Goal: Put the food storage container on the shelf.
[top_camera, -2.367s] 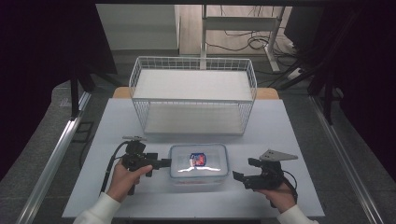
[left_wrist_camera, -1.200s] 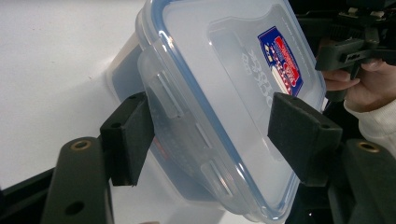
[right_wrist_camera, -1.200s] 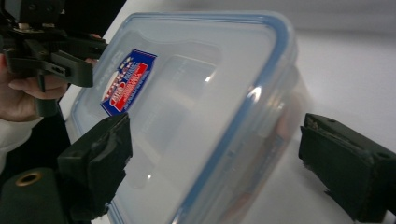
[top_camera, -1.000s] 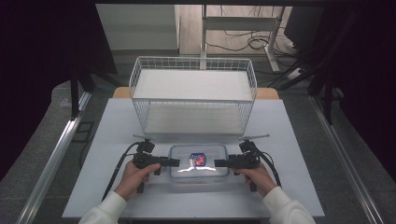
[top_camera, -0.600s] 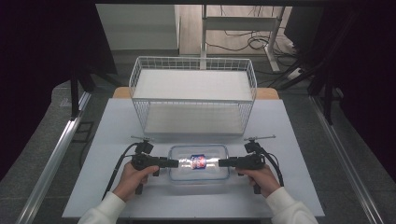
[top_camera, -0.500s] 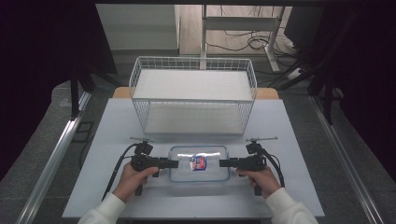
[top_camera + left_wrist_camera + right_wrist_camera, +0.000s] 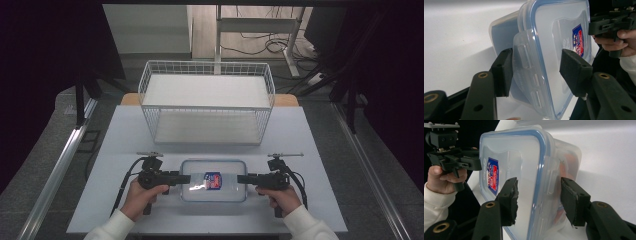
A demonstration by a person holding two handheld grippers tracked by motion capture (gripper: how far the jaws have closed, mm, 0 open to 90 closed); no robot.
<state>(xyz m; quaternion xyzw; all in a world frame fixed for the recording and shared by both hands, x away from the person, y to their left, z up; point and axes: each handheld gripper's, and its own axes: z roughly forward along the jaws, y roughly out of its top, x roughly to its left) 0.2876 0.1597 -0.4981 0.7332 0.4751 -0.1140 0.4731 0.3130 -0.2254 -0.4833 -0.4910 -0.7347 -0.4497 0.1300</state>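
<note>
A clear plastic box [image 7: 214,192] with a blue-rimmed lid and a red and blue label lies on the white table near its front edge. My left gripper [image 7: 186,178] is at its left end and my right gripper [image 7: 241,179] at its right end. In the left gripper view the jaws [image 7: 537,70] straddle the end's latch flap [image 7: 524,57], one pad over the lid, one under the flap. In the right gripper view the jaws [image 7: 540,200] stand the same way around the box [image 7: 524,165]. Both pairs of jaws have just been closing with the box end between them; slight gaps still show.
A white wire basket [image 7: 207,64] stands behind the box at the middle of the table [image 7: 325,150]. Bare table lies to either side of the hands. Dark floor, metal rails and a desk frame surround the table.
Both grippers came in from the sides to the box's two ends, the right one from farther out. Their jaws narrowed around the ends. The box sits a touch nearer the front edge.
</note>
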